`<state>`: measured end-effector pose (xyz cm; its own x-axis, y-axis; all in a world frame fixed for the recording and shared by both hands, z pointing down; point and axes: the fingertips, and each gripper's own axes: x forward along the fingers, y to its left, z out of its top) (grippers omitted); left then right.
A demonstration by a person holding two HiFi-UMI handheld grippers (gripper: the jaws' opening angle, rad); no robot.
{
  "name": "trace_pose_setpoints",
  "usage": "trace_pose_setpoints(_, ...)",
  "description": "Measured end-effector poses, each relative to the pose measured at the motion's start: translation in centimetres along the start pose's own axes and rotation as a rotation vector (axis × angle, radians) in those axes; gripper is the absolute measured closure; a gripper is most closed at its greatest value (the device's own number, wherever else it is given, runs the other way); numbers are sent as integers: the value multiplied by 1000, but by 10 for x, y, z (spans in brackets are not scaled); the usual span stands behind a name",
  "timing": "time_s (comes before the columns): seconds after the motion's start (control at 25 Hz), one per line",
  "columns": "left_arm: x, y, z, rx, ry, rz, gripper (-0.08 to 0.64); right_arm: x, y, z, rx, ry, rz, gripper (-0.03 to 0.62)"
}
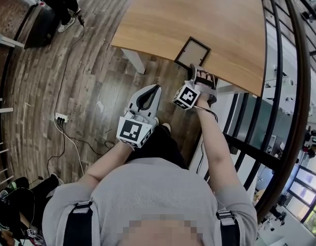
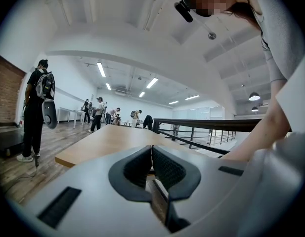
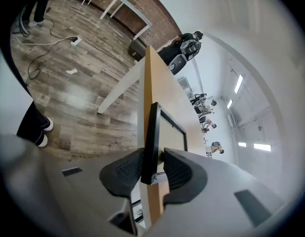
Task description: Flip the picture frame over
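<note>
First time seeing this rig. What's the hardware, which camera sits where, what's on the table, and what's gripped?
There is no robot here: a person holds a two-jaw gripper in each hand. The head view comes from a camera on the person's head, looking steeply down. The other two cameras ride on the grippers and look along their jaws. On the wooden table lies a black picture frame, close to the near edge. The right gripper has its jaws closed on the frame's rim. The left gripper hangs short of the table, with its jaws together and nothing between them.
</note>
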<state>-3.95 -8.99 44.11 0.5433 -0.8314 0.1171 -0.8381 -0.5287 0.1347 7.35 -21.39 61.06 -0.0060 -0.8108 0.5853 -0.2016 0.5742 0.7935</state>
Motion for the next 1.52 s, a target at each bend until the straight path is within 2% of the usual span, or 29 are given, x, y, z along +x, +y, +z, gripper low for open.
trace_pose_setpoints(0.28, 3, -7, 5, -6, -18, -22, 552, -19, -7, 0, -13, -47, -49, 476)
trace_pose_setpoints(0.44, 6, -14, 6, -7, -29, -39, 552, -34, -19, 0, 66, -132, -110, 500)
trace_pose_setpoints(0.76, 8, -21, 13, 24, -45, -68, 552, -53, -45, 1, 241, -217, -159, 505)
trace_pose_setpoints(0.88, 9, -16, 15, 12, -47, -65, 552, -63, -68, 11, 389, -270, -182, 508)
trace_pose_setpoints(1.16, 8, -16, 15, 3, -43, -65, 552, -71, -126, 8, 858, -374, -229, 509)
trace_pose_setpoints(1.4, 9, -13, 19, 2, -41, -64, 552, -68, -152, -1, 1044, -409, -214, 509)
trace_pose_setpoints(1.52, 8, -11, 19, -2, -41, -58, 552, -66, -160, -11, 1227, -454, -168, 509)
